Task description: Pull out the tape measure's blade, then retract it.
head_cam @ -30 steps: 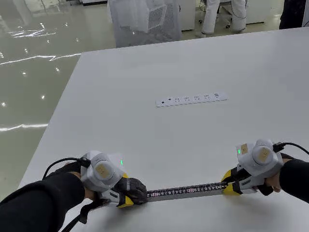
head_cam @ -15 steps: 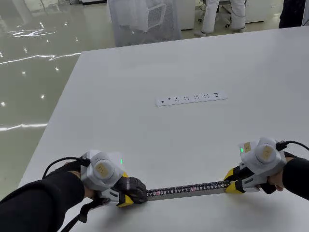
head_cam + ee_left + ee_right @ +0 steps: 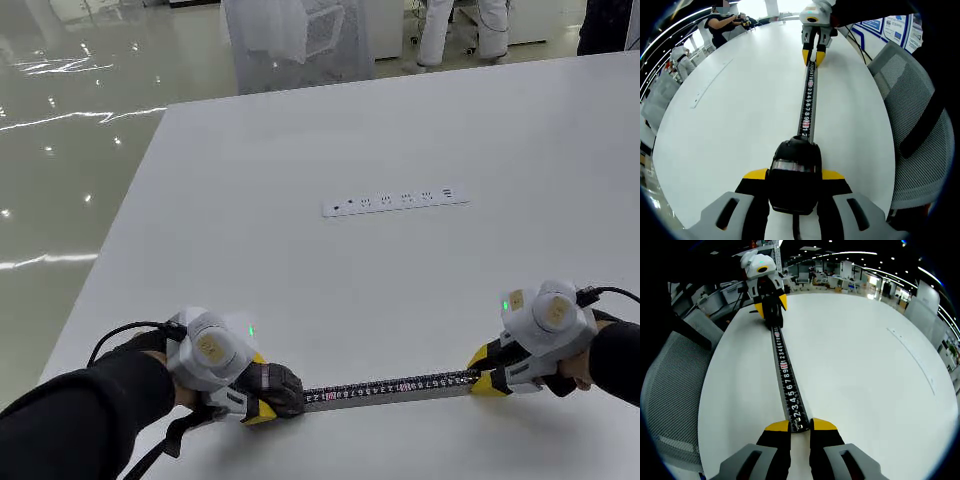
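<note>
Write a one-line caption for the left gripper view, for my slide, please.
Left gripper clamps the black tape measure case while the right gripper holds its blade stretched across the white table.

blade [image 3: 787, 385] hook unseen in right claw [image 3: 800, 426]

i get bright, even overhead light; the white tabletop [image 3: 300, 150] reads nearly washed out. the glossy floor [image 3: 70, 120] throws back streaks and dots of glare. shadows under the left tongs [image 3: 262, 390] and right tongs [image 3: 480, 372] are soft and faint. the head view is sharp. both gripper views bow hard at the edges, bending the ceiling lights [image 3: 850, 253] into arcs.
</note>
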A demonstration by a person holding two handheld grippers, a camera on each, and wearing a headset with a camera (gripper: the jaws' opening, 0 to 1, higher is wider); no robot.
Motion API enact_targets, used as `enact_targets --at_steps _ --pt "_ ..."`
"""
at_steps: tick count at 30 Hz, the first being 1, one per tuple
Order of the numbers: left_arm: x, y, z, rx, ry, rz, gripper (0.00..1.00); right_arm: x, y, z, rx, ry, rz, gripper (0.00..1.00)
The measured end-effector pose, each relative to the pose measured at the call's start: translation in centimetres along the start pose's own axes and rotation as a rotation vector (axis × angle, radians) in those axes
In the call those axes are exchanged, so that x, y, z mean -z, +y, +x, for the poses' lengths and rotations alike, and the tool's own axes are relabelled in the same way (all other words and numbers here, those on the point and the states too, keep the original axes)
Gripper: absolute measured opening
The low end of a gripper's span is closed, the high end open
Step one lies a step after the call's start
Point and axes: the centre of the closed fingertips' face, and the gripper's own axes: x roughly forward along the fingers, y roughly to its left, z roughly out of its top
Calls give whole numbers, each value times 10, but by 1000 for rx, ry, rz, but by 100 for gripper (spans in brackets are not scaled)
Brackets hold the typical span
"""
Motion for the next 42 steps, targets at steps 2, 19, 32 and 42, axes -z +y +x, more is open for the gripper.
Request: enact_targets --at_steps 2,19,32,42 --pt "0 0 0 0 0 1 31 0 0 0 0 1 5 9" --pt "0 0 -2 -5 -2 -2 31 3 -2 -1 3 2 13 9" --pt "-1 0 -2 -13 -14 13 32 2 0 0 7 26 5 10" --pt "-4 1 -1 -2 -29 16 33 2 0 0 -1 51 -30 11"
